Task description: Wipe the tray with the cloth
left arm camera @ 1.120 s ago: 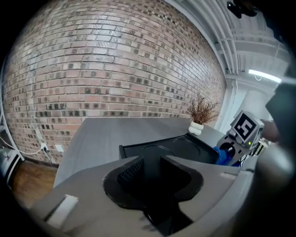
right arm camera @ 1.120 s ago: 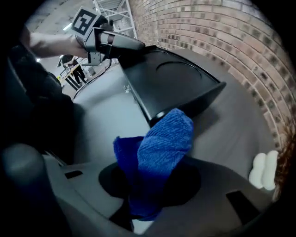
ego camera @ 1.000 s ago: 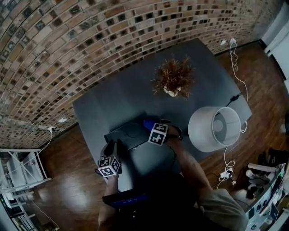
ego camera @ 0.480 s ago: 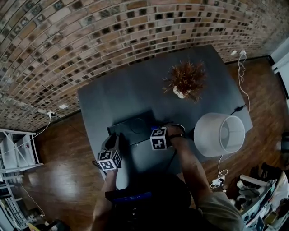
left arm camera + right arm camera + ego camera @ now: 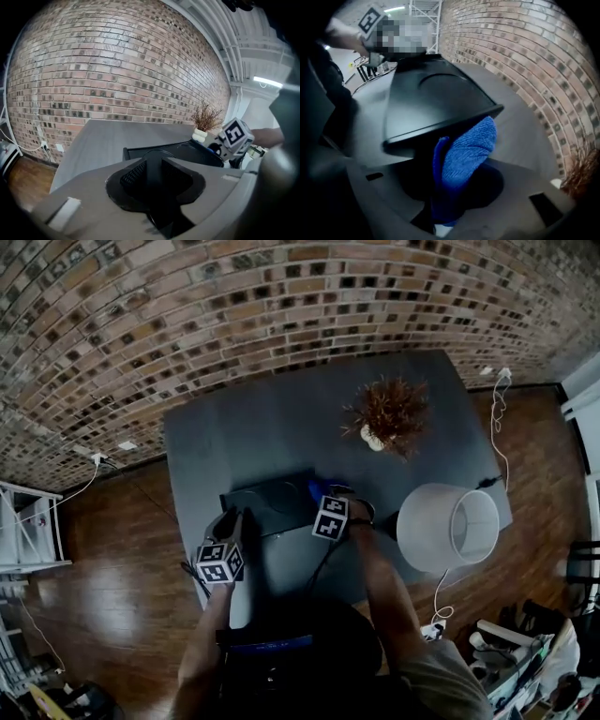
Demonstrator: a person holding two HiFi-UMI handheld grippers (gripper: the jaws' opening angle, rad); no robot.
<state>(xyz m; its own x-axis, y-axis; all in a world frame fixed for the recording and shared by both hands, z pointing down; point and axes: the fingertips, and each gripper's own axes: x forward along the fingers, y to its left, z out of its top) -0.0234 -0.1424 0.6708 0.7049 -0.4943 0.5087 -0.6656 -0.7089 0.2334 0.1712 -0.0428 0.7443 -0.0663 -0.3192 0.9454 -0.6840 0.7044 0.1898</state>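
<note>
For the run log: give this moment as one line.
left gripper: jaws just closed, gripping tray corner | right gripper: shut on blue cloth | cloth: at tray edge

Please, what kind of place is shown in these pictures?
Probably a room in a home or a studio, though I cannot be sure. It has a brick wall, a wooden floor, and a grey table with a dried plant and a white lamp at its edge.

Dim; fisheye warp, dark edges, fg blurry.
</note>
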